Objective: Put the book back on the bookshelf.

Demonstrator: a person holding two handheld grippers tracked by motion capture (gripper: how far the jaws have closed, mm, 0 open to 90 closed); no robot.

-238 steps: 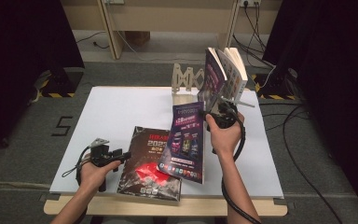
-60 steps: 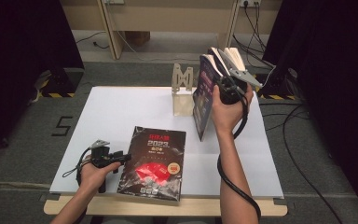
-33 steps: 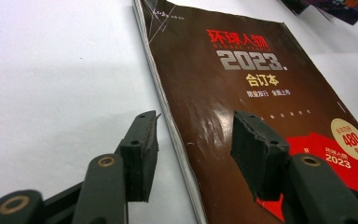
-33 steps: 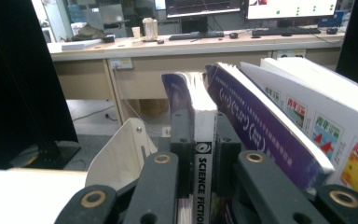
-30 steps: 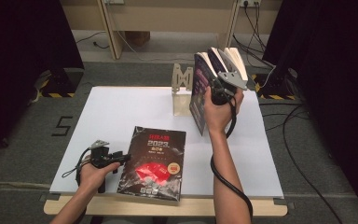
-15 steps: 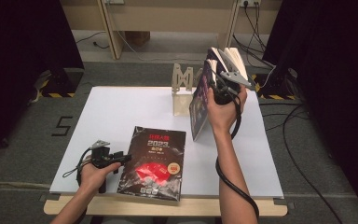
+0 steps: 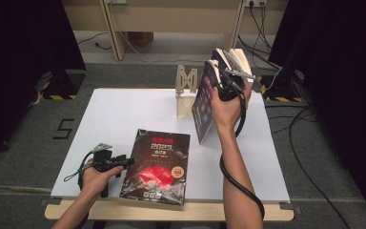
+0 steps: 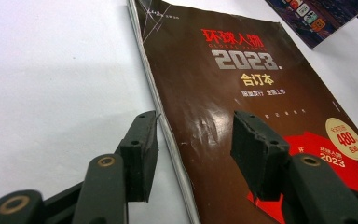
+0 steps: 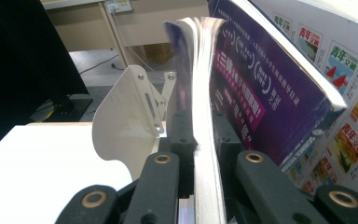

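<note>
The right gripper (image 7: 223,88) is clamped on the purple magazine's (image 7: 204,107) edge, its jaws having just closed. It stands upright at the table's far right, beside the bookend (image 7: 186,90), long axis vertical, cover facing left. Keep it vertical and slide it alongside the leaning books (image 7: 236,59).

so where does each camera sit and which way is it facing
High view: above the table's near side, looking forward and down; both forearms, left gripper, right gripper.
Left gripper view: on that gripper, low, looking across the brown magazine; two black fingers.
Right gripper view: on that gripper, facing the white stand; shut on the purple magazine.
Shared: high and left views show the brown magazine.
</note>
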